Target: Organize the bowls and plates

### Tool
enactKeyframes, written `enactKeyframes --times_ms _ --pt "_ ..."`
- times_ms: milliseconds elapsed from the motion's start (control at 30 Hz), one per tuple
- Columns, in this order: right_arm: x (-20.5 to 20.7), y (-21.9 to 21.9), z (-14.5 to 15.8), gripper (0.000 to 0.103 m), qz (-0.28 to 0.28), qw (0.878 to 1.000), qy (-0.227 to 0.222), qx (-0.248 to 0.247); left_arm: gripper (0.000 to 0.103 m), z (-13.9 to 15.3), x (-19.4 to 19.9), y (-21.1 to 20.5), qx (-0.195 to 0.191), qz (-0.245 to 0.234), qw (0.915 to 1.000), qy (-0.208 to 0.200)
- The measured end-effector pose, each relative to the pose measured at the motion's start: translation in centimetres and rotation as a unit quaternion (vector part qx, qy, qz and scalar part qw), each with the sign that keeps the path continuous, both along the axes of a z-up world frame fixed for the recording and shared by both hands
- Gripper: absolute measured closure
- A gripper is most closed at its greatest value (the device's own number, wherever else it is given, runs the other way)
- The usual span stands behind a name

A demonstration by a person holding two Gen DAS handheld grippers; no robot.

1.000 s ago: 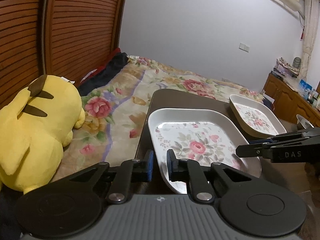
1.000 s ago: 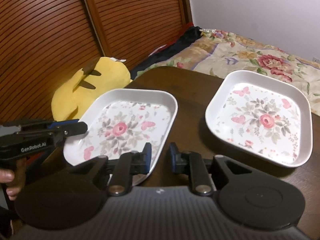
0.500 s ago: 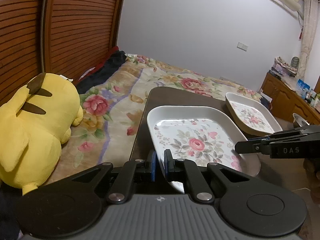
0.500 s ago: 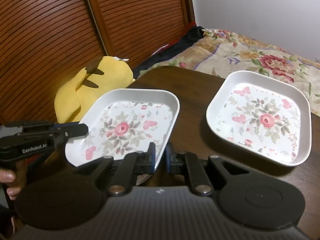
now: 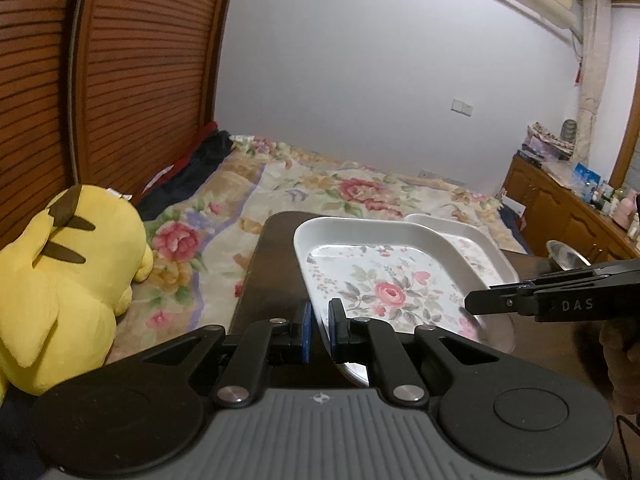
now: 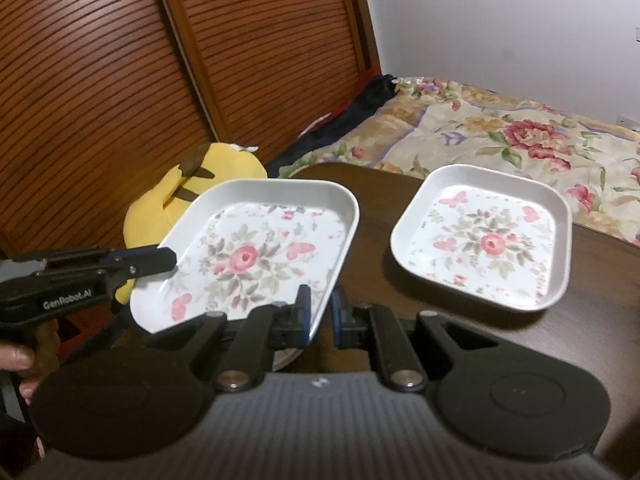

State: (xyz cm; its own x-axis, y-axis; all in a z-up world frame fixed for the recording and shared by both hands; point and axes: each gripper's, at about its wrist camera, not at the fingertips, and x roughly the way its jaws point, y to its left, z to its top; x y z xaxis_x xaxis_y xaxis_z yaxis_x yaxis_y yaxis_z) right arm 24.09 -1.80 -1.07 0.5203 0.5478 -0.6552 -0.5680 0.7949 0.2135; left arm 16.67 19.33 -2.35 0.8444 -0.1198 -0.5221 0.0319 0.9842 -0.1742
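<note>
Two floral plates are showing — the near plate point(image 6: 256, 256) is tilting above the counter point(image 6: 372, 208), both the left tongs point(image 5: 319, 328) and right tongs point(image 6: 320, 314) clamping its rim; the far plate point(image 6: 486, 240) is lying flat beside it, its edge blurring

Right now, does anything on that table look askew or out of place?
Yes. The near floral plate is tilted and raised off the table, pinched at opposite rims by the left hand-held gripper and the right hand-held gripper. The far floral plate lies flat. A metal bowl sits at the table's edge. No spills or damage are visible.
</note>
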Motion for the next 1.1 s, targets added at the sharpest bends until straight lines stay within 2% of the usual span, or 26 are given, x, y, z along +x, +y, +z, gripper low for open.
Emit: enactKeyframes --times_ms 633,1100 --pt "-6.2 -5.8 2.9 0.091 -0.045 0.998 -0.029 0.030 0.092 3.6 -5.3 -4.0 0.001 -0.045 0.9987 -0.024" --pt "-9.9 -8.1 2.6 0.091 -0.057 0.997 -0.042 0.031 0.092 3.8 -8.3 -6.0 0.006 -0.059 0.9979 -0.028"
